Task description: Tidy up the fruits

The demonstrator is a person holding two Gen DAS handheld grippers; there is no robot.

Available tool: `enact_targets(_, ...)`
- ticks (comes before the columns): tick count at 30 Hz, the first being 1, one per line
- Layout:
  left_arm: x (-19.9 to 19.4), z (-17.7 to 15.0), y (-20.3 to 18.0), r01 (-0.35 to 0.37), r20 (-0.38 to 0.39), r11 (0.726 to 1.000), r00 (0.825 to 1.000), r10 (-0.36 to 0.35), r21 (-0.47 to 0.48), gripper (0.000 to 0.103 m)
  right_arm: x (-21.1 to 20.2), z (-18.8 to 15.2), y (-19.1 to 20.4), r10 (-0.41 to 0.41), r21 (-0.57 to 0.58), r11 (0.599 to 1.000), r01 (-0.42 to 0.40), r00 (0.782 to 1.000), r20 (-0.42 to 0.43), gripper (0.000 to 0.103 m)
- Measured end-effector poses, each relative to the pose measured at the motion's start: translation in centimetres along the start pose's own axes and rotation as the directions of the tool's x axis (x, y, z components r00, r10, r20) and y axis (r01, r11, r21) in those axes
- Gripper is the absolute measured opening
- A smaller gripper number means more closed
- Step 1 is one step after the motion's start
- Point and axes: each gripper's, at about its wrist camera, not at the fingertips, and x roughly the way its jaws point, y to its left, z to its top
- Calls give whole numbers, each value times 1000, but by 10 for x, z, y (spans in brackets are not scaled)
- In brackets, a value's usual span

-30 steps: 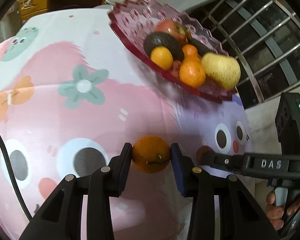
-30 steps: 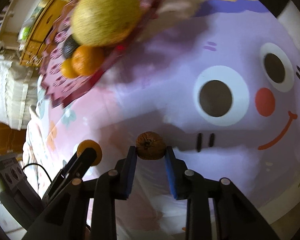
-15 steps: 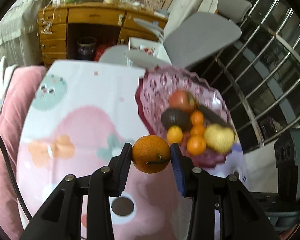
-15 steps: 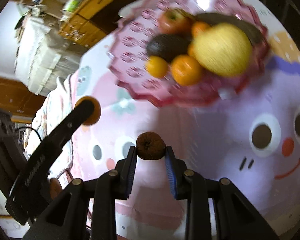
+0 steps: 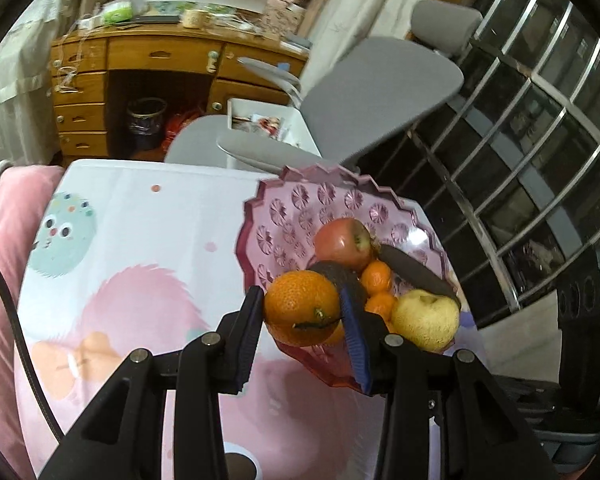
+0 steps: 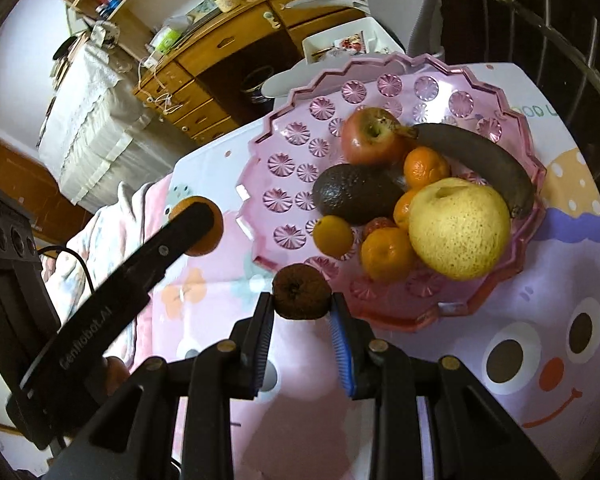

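My left gripper (image 5: 303,312) is shut on an orange (image 5: 302,307) and holds it in the air at the near left rim of the pink glass fruit bowl (image 5: 284,216). My right gripper (image 6: 301,303) is shut on a small brown wrinkled fruit (image 6: 301,297), held above the cloth just before the bowl's near rim (image 6: 400,320). The bowl holds a red apple (image 6: 372,141), a dark avocado (image 6: 356,194), a blackened banana (image 6: 476,162), a yellow pear (image 6: 458,234) and several small oranges (image 6: 386,254). The left gripper with its orange (image 6: 204,226) shows left of the bowl in the right wrist view.
The table wears a cartoon-print cloth (image 5: 140,240) in pink and white. A grey office chair (image 5: 380,80) stands behind the table, a wooden desk (image 5: 140,64) further back. A barred window (image 5: 540,140) is on the right. A pink cushion (image 5: 4,216) lies at the left.
Both grippers have risen from the cloth with their fruit and moved toward the bowl. The orange is now at the bowl's left rim, the brown fruit at its near rim.
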Motion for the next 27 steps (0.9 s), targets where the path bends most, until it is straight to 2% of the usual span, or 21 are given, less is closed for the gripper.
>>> enact_targets(2, 9, 0, 1, 19, -11, 1000, 1000, -19, 4, 38, 5, 0, -3, -8, 22, 1000, 7, 1000, 9, 30)
enact_targets(4, 15, 0, 2, 31, -19, 1000, 999, -31, 4, 45, 6, -2, -7, -10, 43, 999, 9, 1000, 19, 30)
enact_targets(6, 20, 0, 2, 40, -32, 999, 999, -39, 11, 48, 9, -3, -11, -5, 69, 998, 3, 1000, 28, 31)
enact_targets(9, 22, -1, 4, 49, -40, 998, 998, -48, 26, 55, 10, -6, -17, -20, 105, 994, 14, 998, 52, 38)
enact_targets(14, 15, -6, 14, 24, -36, 999, 999, -22, 28, 62, 6, -17, -20, -44, 136, 990, 34, 996, 76, 40)
enact_targets(16, 8, -11, 19, -2, -30, 1000, 1000, 3, 31, 69, 2, -24, -19, -42, 137, 990, 30, 995, 87, 40)
enact_targets(20, -8, -27, 30, -42, -32, 999, 999, 42, 1, 74, -9, -44, -13, -44, 98, 995, 32, 992, 117, 44)
enact_targets(23, -21, -49, 38, -78, -60, 996, 995, 75, -48, 74, -16, -61, -10, -60, 43, 998, 56, 991, 123, 48)
enact_targets(25, -31, -66, 41, -98, -73, 993, 993, 93, -65, 75, -21, -80, -10, -82, 0, 997, 83, 989, 123, 55)
enact_targets(27, -42, -85, 40, -123, -87, 989, 989, 116, -82, 78, -25, -98, -11, -96, -30, 995, 100, 989, 116, 57)
